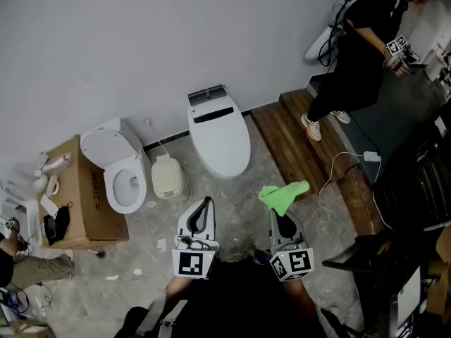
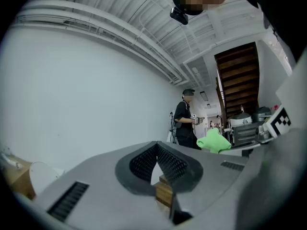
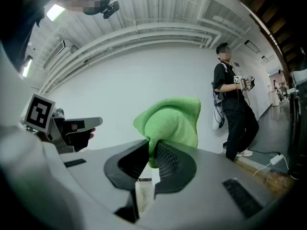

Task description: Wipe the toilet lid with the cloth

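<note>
cloth [image 1: 283,194]: I am seeing green fabric, matt, with a soft fuzzy nap.
toilet lid [image 1: 220,138]: I am reading it as smooth and white with a faint sheen; plastic or ceramic, I cannot tell.
right gripper [image 3: 151,152]: it is showing a matt grey plastic shell and darker ribbed pads.
left gripper [image 2: 157,158]: it is showing the same.
floor [image 1: 236,197]: it is looking like dull, mottled grey stone.
wooden step [image 1: 296,153]: dark grained planks are showing.
cardboard box [image 1: 88,196]: it is showing plain brown matt board.
</note>
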`<state>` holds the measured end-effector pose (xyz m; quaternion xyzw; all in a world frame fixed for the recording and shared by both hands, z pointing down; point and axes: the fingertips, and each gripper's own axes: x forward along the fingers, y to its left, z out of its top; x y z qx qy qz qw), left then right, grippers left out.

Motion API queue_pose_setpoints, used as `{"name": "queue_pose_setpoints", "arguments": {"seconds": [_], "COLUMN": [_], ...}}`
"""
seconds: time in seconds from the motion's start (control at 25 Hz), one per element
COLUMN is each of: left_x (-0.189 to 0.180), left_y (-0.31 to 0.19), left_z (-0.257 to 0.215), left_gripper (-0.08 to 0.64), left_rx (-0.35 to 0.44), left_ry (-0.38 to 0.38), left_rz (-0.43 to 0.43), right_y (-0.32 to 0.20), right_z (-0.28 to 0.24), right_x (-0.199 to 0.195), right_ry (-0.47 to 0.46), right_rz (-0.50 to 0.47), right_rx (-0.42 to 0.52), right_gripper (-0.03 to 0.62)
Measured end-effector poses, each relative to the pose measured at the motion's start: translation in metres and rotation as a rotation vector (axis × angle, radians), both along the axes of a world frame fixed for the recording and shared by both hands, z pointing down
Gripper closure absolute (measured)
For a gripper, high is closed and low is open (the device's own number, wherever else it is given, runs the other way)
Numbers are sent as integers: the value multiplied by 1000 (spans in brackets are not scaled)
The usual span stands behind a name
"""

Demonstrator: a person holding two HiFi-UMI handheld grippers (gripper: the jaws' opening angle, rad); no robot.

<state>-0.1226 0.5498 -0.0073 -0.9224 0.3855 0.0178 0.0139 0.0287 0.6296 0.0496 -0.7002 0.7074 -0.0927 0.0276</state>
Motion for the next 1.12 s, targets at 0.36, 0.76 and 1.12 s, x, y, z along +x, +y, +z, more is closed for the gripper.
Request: {"name": "queue_pose_setpoints", "arguments": {"seconds": [0.36,0.76,1.12], "left_x": [9,36,79], "left_y": [11,24,33], "left_z": [-2,-3,6], "left_gripper": [551,551,551], "left_rx": [10,17,23], "left_ry": [10,10,-2], "left_rz": [-9,-30,-77], "right_y": [6,17,19], "right_z": [2,2,25], "right_x": [7,33,74], "right_ry": [4,25,-9], "right_rz": [-23,-41,-90], "right_rx": [8,32,18], "right_gripper": [548,546,546]}}
